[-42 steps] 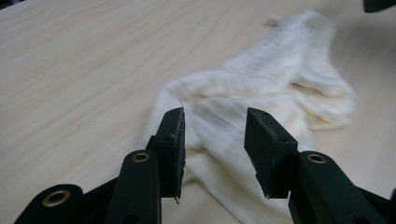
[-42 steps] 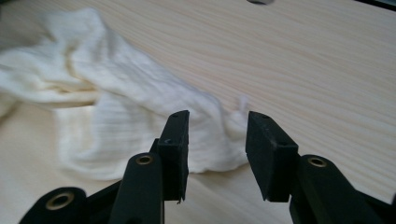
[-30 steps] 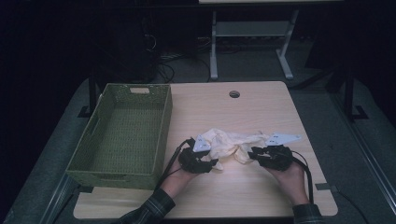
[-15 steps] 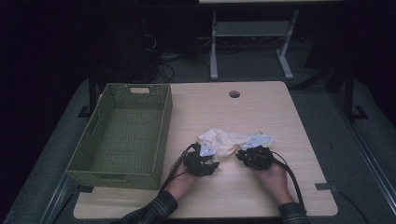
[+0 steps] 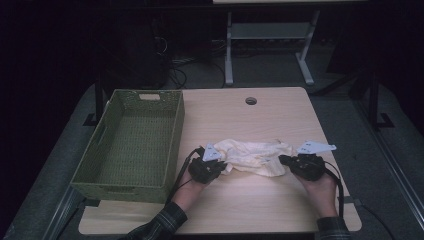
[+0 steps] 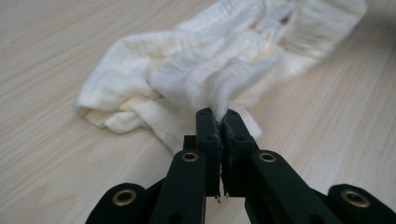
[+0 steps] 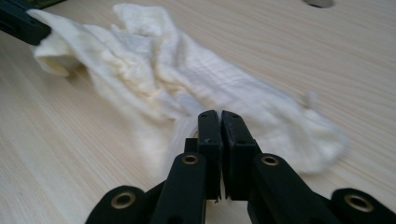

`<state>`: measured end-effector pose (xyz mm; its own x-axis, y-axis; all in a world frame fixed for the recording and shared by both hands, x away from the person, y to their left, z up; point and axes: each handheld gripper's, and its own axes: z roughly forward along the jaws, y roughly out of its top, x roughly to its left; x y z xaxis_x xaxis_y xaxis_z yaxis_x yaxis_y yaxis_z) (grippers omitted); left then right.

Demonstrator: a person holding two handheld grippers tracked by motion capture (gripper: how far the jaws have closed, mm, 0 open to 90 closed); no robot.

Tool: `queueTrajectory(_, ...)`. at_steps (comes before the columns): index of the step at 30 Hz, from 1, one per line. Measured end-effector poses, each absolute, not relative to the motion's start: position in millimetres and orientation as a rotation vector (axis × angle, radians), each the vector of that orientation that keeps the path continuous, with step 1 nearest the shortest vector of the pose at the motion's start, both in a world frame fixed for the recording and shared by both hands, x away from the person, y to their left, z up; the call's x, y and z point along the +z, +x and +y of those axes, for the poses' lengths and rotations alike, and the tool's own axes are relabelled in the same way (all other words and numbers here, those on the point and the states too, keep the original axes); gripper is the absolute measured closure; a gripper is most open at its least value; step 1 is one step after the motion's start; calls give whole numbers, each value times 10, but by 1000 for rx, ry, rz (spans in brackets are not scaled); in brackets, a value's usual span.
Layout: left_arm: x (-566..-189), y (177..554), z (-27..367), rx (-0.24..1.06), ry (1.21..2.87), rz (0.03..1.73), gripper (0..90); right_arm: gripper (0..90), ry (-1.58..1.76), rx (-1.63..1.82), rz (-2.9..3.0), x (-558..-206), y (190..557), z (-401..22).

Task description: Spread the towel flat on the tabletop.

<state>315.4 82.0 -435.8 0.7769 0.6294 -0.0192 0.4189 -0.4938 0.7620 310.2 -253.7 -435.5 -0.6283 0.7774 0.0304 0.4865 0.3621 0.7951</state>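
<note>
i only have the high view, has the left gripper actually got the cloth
Observer: Yes. In the left gripper view the left gripper is shut on a fold of the cream cloth, pinched between the tips.
Operator: and the right one
Observer: The right gripper has its jaws together too, with cloth bunched just behind the tips.
Operator: is the cloth lifted
Observer: The middle of it lies on the wooden table, stretched between the two grippers.
</note>
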Motion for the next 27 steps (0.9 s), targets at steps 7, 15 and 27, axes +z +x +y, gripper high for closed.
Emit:
queueTrajectory(7,-4340,3190,881,328,2167,804,870,878,1185,1132,2231,-4344,3031,-2900)
queueTrajectory(15,-4422,3217,856,326,2210,813,774,772,1271,1057,2231,-4443,3059,-3059)
queueTrajectory(27,-4352,3031,865,324,2229,764,695,726,1190,1109,2269,-4375,2813,-2981)
